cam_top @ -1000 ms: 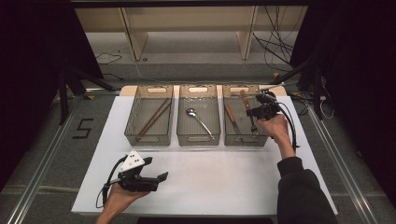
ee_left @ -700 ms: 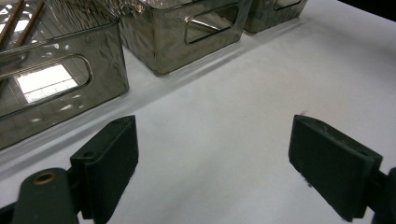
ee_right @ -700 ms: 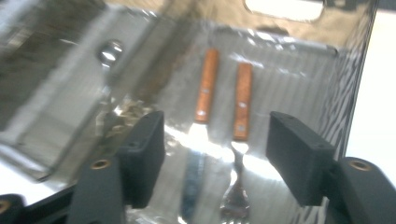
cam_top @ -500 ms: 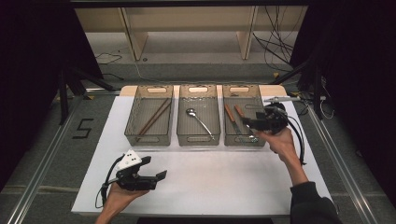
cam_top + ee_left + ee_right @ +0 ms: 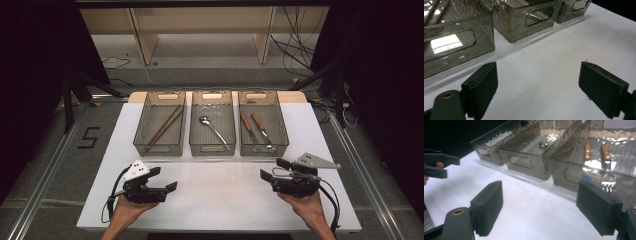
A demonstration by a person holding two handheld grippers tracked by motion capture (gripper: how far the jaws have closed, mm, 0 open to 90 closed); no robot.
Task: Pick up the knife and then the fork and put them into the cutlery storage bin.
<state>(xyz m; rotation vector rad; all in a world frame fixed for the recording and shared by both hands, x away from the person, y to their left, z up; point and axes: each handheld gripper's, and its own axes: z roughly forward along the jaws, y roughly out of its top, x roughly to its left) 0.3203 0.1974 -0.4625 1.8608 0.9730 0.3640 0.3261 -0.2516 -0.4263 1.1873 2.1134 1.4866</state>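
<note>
White table [image 5: 220,200], wooden-handled forks [image 5: 255,126]

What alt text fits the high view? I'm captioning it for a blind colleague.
Two hand-held tools, left tool and right tool, rest open and empty on a white table, facing each other. Behind them stand three clear bins: the left bin holds chopsticks, the middle bin a spoon, the right bin two wooden-handled utensils.

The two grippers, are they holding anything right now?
No. The left gripper and the right gripper both stand open over the white table with nothing between their jaws.
</note>
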